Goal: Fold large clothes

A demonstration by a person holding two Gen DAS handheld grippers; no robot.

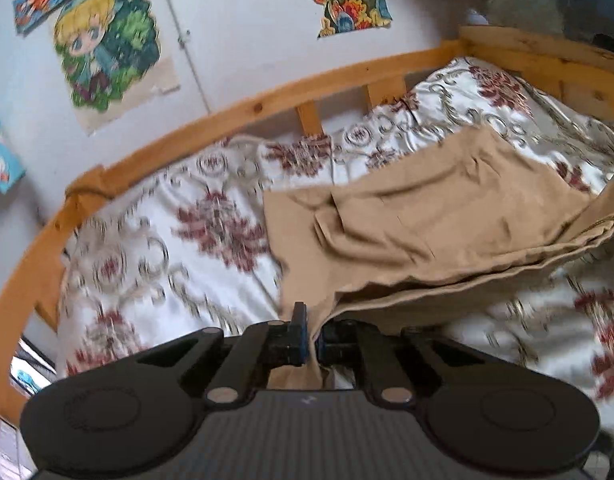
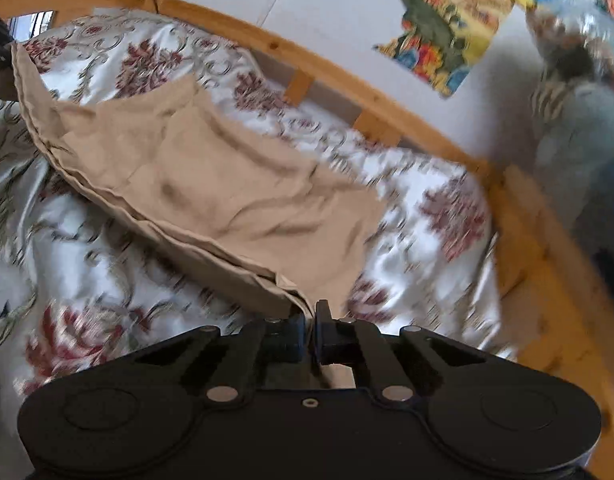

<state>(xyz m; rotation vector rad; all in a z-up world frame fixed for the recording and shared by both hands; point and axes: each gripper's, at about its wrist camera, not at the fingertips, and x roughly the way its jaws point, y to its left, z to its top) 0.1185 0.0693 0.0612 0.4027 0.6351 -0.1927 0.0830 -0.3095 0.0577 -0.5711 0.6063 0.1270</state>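
Note:
A large tan garment (image 1: 447, 216) lies on a floral bedspread, its near edge lifted off the bed. My left gripper (image 1: 311, 334) is shut on one corner of that edge, the cloth pinched between its black fingers. In the right wrist view the same tan garment (image 2: 235, 184) stretches away to the upper left, and my right gripper (image 2: 311, 326) is shut on its other near corner. The raised hem hangs in a sagging line between the two grippers. The far part of the garment still rests on the bed.
The white bedspread (image 1: 167, 248) with dark red flowers covers the bed. A wooden bed rail (image 1: 235, 116) runs along the far side against a wall with colourful posters (image 1: 107, 48). A pile of clothes (image 2: 575, 132) lies beyond the rail's corner.

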